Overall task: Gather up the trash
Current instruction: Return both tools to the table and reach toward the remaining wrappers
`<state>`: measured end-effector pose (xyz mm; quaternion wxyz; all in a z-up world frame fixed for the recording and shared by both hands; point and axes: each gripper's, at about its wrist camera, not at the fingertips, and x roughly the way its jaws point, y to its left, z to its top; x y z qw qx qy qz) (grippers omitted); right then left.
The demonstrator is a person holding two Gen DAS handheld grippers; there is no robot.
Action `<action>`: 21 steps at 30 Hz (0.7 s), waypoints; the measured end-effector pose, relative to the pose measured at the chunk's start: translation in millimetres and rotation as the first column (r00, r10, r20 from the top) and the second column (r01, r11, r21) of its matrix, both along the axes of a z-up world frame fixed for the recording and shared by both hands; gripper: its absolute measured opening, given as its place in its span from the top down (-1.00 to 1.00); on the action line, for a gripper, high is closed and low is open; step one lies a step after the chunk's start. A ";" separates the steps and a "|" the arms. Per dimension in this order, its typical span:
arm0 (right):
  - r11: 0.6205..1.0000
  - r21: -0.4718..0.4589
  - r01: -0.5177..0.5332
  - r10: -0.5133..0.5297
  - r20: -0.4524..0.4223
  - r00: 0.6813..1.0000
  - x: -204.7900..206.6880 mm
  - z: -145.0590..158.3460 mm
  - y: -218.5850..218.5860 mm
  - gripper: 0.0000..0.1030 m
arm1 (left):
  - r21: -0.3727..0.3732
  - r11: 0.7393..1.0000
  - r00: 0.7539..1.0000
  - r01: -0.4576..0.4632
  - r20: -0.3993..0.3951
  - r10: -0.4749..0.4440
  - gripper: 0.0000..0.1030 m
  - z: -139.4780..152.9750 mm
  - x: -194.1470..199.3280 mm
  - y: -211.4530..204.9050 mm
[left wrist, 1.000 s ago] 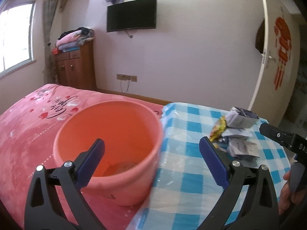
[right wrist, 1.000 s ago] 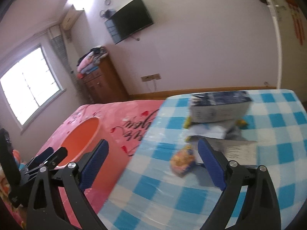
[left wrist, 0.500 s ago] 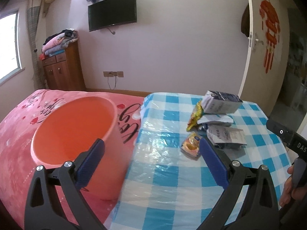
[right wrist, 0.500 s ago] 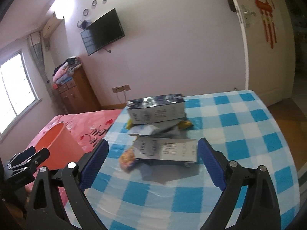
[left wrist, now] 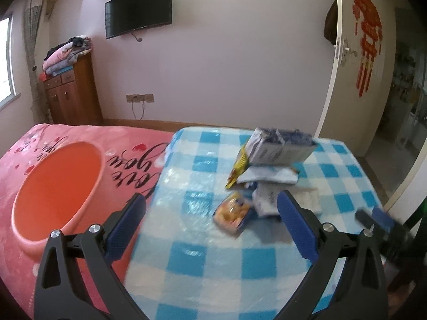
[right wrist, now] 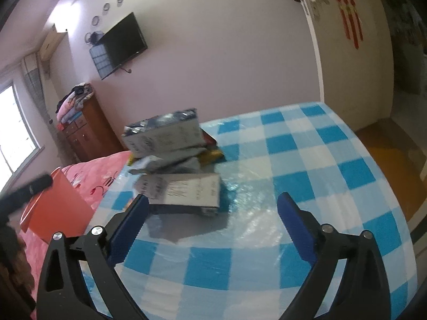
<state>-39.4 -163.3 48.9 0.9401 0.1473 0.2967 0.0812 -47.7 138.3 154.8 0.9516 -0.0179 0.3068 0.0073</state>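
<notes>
- My left gripper (left wrist: 210, 221) has its blue-padded fingers spread wide with nothing between them, hanging over the blue-and-white checkered tablecloth (left wrist: 213, 261).
- My right gripper (right wrist: 213, 218) is the same deal, fingers wide apart and gripping nothing.
- The trash is a heap of crumpled white-and-grey paper packets (right wrist: 170, 160) in the middle of the cloth, with a small orange snack wrapper (left wrist: 232, 215) at its near edge.
- The round orange plastic bucket (left wrist: 53, 186) sits on the pink printed blanket (left wrist: 128, 157), just beside the table's left edge.
</notes>
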 end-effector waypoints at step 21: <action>0.985 0.174 0.013 0.004 -0.094 0.996 23.6 -40.2 -59.6 -0.85 | 0.168 0.958 0.955 0.232 -0.224 -0.192 -0.92 12.5 211.5 -97.6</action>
